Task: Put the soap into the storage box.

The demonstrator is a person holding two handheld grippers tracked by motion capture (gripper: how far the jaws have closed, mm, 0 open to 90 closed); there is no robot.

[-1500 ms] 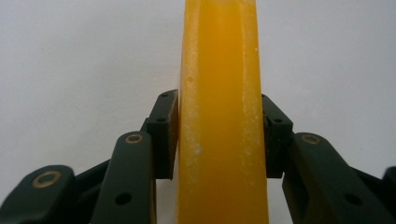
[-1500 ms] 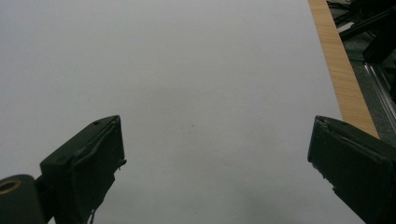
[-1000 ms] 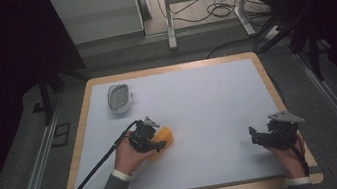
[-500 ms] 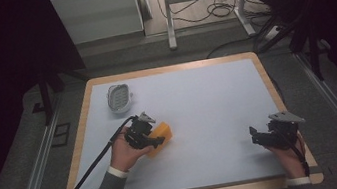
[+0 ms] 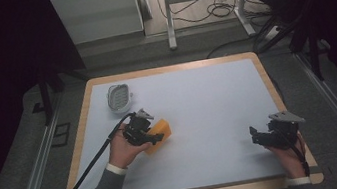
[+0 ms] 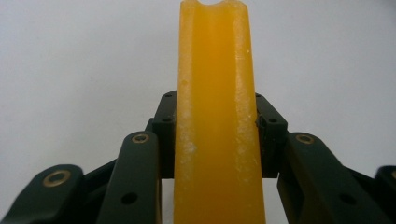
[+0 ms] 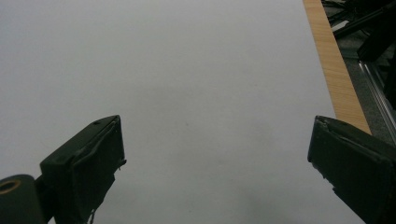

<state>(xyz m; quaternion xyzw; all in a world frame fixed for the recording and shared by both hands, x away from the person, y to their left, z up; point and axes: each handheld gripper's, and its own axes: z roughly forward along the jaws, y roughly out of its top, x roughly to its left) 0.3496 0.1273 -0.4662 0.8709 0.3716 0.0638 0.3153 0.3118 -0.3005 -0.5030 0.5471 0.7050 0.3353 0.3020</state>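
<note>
A yellow-orange block (image 5: 159, 132), like a bar of soap or a sponge, is held in my left gripper (image 5: 155, 136) at the left middle of the white table (image 5: 207, 98). In the left gripper view the block (image 6: 217, 112) stands on edge between both black jaws, whose pads press its sides, so the gripper (image 6: 216, 135) is shut on it. My right gripper (image 5: 258, 136) rests near the table's front right corner. In the right gripper view its jaws stand wide apart with nothing between them (image 7: 217, 158).
A pale oval dish with a ribbed inside (image 5: 119, 98) lies at the back left of the table. The wooden rim (image 7: 334, 65) of the table runs along the right. A black cable (image 5: 86, 167) trails from the left gripper over the front edge.
My left hand has shifted slightly up and left with the yellow block and turned a little. The right hand has stayed where it was.
</note>
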